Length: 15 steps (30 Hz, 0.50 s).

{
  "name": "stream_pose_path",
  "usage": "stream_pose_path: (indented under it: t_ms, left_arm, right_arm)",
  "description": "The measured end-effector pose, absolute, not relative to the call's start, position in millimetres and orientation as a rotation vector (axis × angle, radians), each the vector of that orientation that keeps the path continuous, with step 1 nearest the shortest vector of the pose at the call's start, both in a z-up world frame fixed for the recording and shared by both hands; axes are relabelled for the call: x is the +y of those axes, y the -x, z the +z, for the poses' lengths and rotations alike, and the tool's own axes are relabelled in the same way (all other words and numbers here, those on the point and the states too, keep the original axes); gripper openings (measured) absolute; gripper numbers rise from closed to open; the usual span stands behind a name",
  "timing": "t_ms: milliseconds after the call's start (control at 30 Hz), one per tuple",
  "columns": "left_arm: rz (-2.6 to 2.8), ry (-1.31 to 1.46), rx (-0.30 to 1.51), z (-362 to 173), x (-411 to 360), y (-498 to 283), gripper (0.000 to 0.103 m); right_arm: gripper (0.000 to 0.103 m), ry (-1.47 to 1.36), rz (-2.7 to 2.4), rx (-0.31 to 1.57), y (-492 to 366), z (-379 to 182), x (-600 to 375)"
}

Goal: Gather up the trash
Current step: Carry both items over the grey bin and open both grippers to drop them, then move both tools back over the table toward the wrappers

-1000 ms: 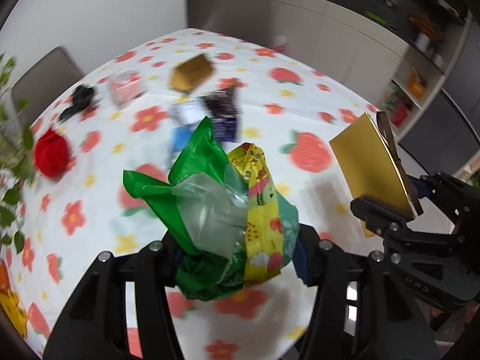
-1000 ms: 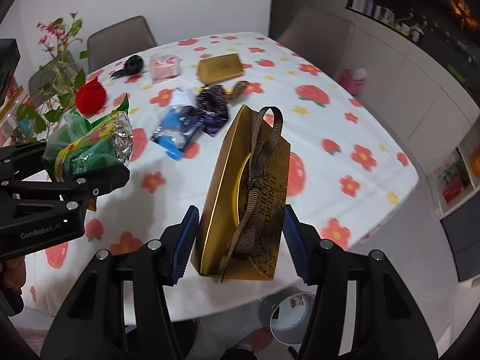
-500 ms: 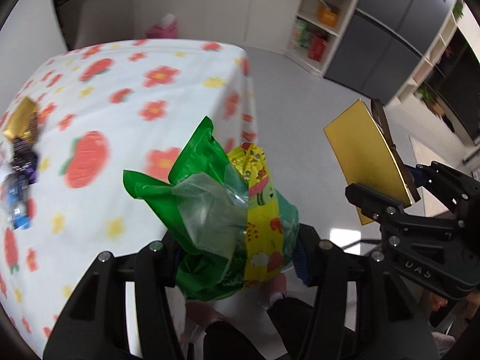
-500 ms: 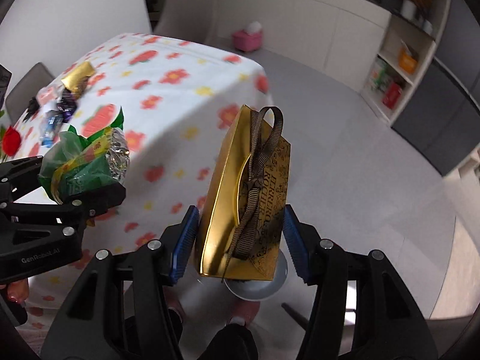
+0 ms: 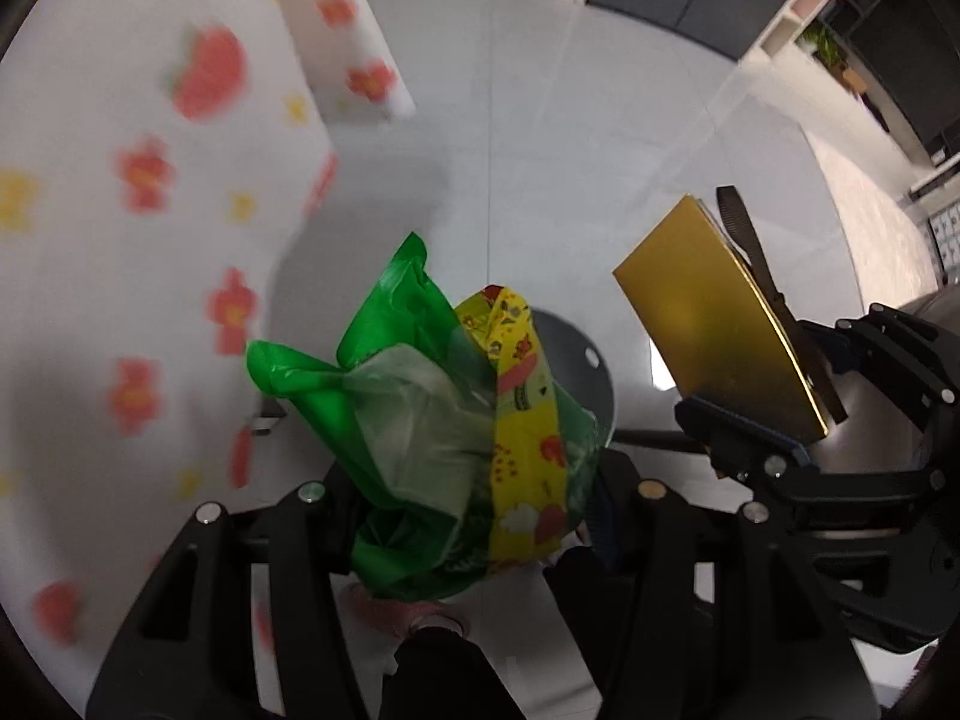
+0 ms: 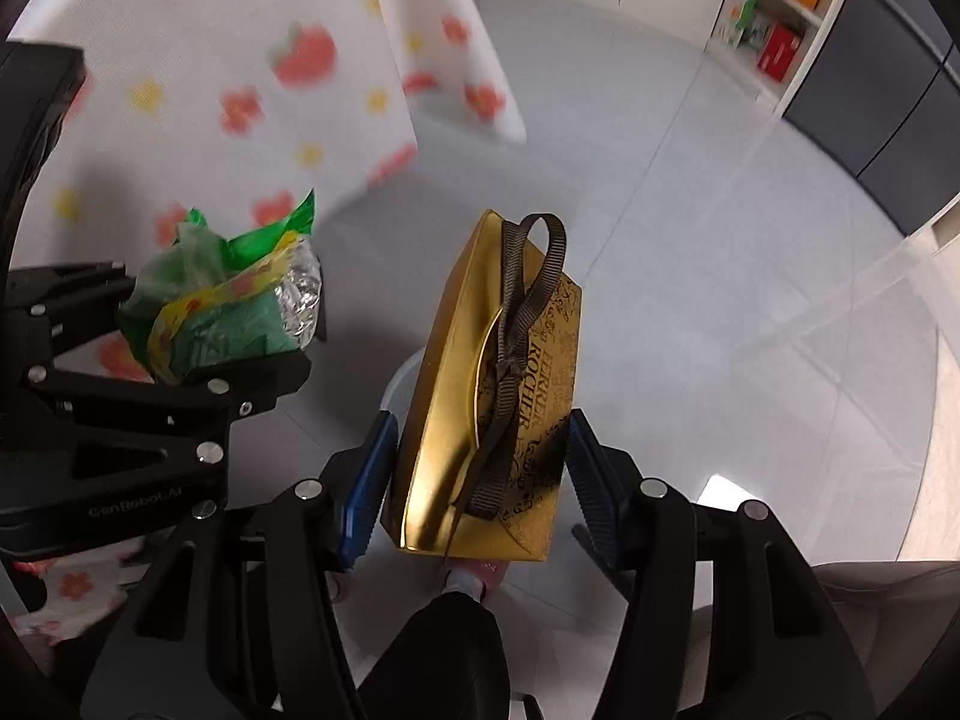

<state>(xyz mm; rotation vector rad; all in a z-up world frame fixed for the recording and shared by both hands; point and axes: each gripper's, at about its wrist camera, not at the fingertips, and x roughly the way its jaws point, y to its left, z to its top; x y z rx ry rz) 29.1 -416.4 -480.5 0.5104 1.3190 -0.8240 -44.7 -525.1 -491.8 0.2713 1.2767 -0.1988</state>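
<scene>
The left claw (image 5: 474, 516) is clenched on a crumpled green plastic bag with a yellow printed wrapper (image 5: 456, 438), and the right claw (image 6: 480, 480) grips a gold Ferrero Rocher gift bag (image 6: 498, 396) by its sides, ribbon handles up. Both point steeply down over the grey floor, beside the hanging flowered tablecloth (image 5: 150, 192) of the worktop. A round grey bin (image 5: 579, 372) shows just under the green bundle. To do this well, I'd centre each load over the bin's mouth before letting go, one claw at a time, keeping the tall gift bag upright so it doesn't catch the rim
</scene>
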Motion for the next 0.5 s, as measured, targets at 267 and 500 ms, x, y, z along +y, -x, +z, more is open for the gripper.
stream_pose_path:
  t_ms: [267,500]
  left_arm:
    - [-0.901,-0.611,1.358,-567,-432,-26,0.058]
    - [-0.931,-0.681,1.358,-589,-446,-36,0.075]
  right_arm:
    - [0.056,-0.278,-0.158,1.328,50,-567,-522]
    - [0.059,-0.286,-0.176,1.340,56,-579,-517]
